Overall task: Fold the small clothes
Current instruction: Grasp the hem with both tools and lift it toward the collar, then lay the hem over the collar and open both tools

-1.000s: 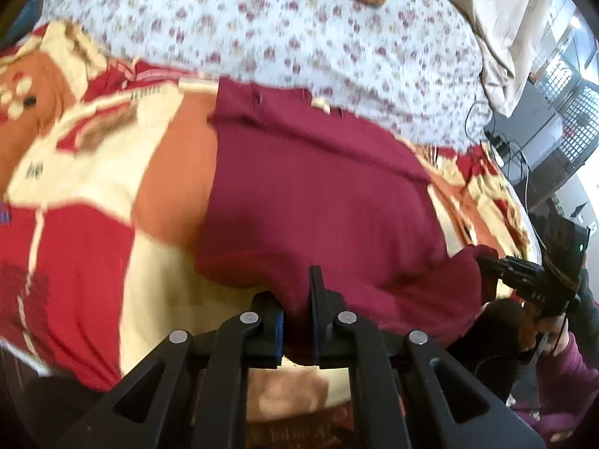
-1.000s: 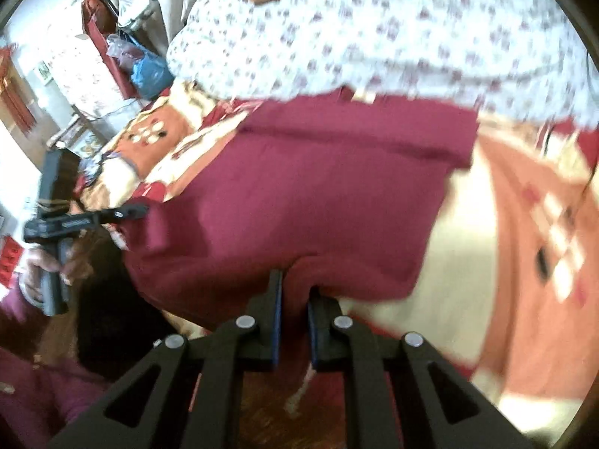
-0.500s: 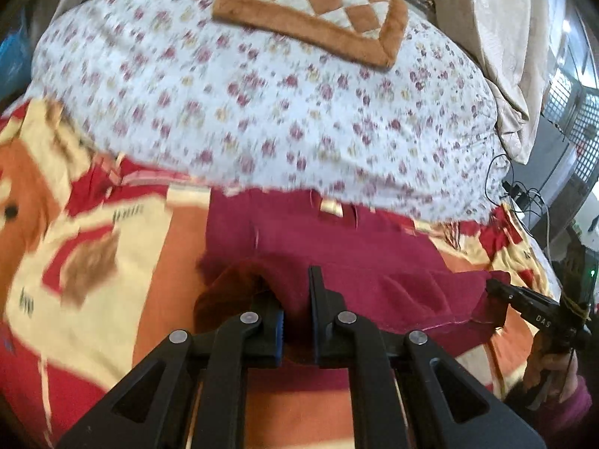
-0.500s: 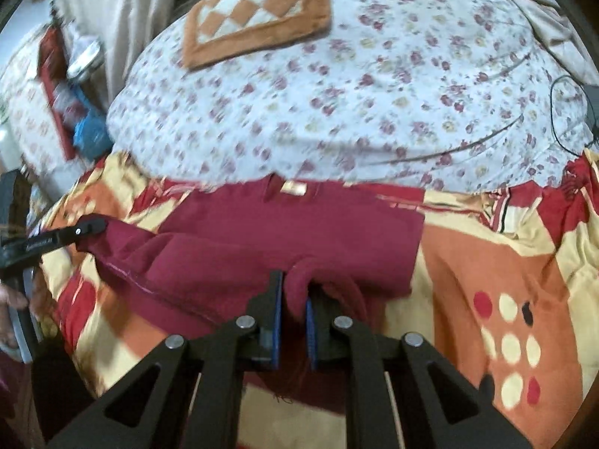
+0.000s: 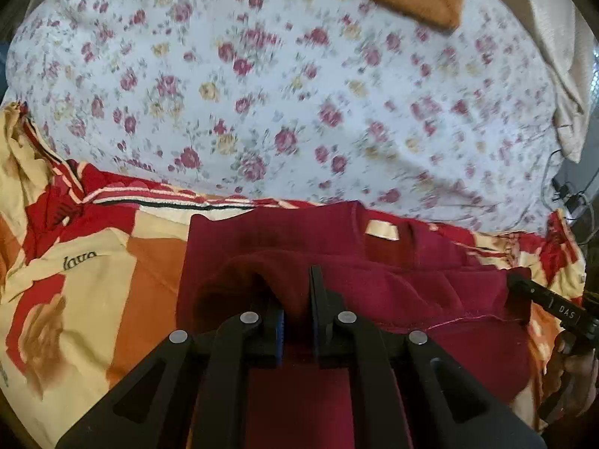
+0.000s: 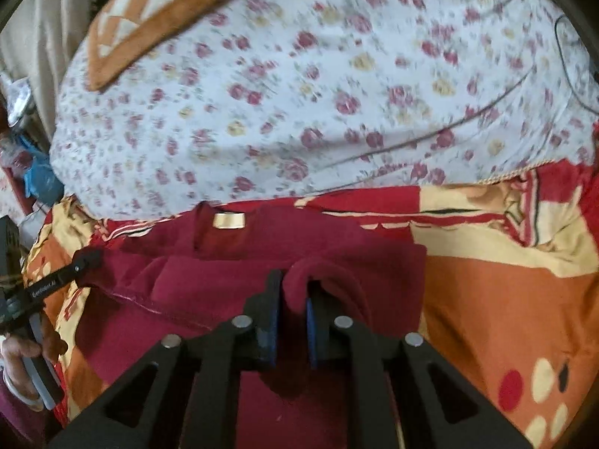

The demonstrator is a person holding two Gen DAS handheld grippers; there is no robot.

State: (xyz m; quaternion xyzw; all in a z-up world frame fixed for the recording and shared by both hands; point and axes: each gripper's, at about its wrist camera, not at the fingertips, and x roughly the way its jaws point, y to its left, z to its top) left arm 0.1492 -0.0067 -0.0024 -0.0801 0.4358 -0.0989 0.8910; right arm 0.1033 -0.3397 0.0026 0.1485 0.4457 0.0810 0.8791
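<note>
A dark red garment (image 5: 411, 284) lies on the patterned bedspread, its collar with a cream label (image 5: 382, 230) at the far edge. My left gripper (image 5: 297, 299) is shut on the garment's lower left corner, folded up toward the collar. My right gripper (image 6: 294, 292) is shut on the lower right corner of the same garment (image 6: 209, 284), also carried near the collar label (image 6: 229, 220). The lower hem lies doubled over the upper part. Each gripper shows at the edge of the other's view: the right one (image 5: 539, 295) and the left one (image 6: 80, 262).
A red, orange and cream bedspread (image 5: 86, 299) covers the bed. A big white floral pillow (image 5: 292, 93) rises just beyond the collar, with an orange checked cushion (image 6: 149, 11) on top. Cables (image 5: 572, 194) lie at the far right.
Both grippers have carried the garment's lower edge forward from the near side up to the collar, folding it in half. The views have closed in on the pillow.
</note>
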